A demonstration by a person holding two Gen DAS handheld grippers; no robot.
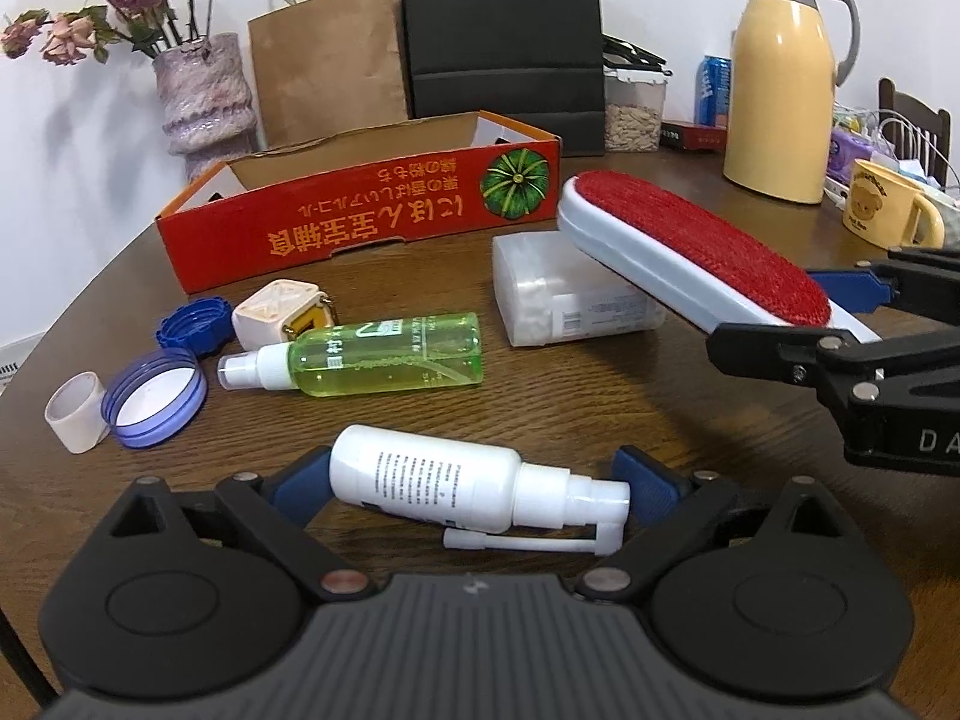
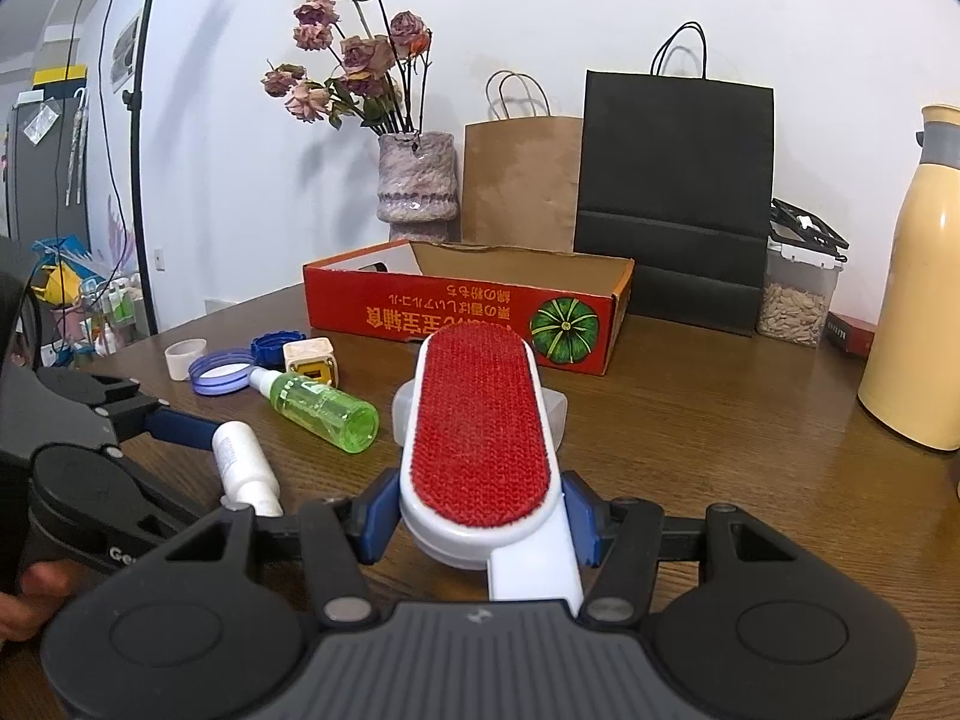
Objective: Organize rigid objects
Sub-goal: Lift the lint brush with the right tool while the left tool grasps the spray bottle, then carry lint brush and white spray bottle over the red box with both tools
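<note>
Both closed on cargo, left gripper (image 1: 471,495) pinching white spray bottle (image 1: 432,483) endwise, right gripper (image 2: 480,519) clamping lint brush (image 2: 483,444), presumably bound for open pumpkin box (image 1: 360,210).

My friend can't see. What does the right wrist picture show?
The right gripper holds a red lint brush by its white sides above a brown table. Behind it stands an open red box. At left lies a green bottle, and the left gripper is around a white bottle.
</note>
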